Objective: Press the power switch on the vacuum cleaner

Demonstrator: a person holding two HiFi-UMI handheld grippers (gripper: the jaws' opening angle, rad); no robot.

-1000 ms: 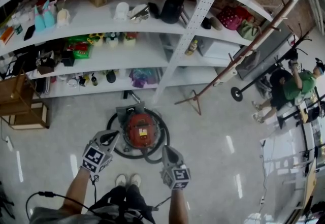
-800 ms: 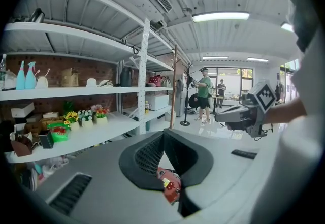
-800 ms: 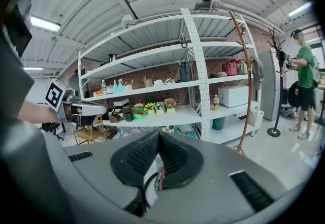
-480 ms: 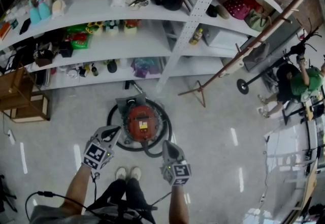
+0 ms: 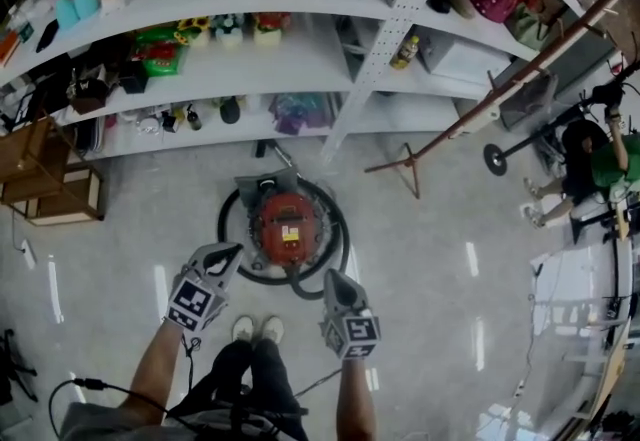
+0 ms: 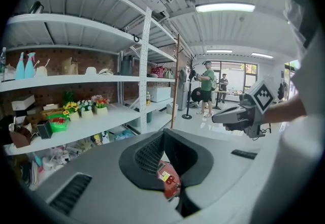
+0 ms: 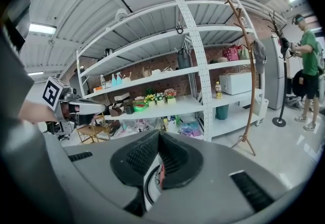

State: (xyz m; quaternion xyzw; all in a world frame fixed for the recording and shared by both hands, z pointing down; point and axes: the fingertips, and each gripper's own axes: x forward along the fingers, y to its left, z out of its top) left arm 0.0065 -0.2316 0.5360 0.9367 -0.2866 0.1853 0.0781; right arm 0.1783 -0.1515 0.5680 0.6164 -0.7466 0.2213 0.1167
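Since 1 s ago little moved: left tongs [image 5: 230,252] & right tongs [image 5: 332,277] stayed pinched shut, empty, hovering near red vacuum cleaner [image 5: 284,227] on floor [image 5: 430,229]; press prob. not yet done.

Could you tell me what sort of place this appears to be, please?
Probably a storeroom or workshop: white shelves crowded with household goods, a brick wall, and a vacuum cleaner on the floor.

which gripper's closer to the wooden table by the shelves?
Left. The left gripper hangs to the right of the wooden table, well apart from it; the right gripper is farther right again, beyond the left one.
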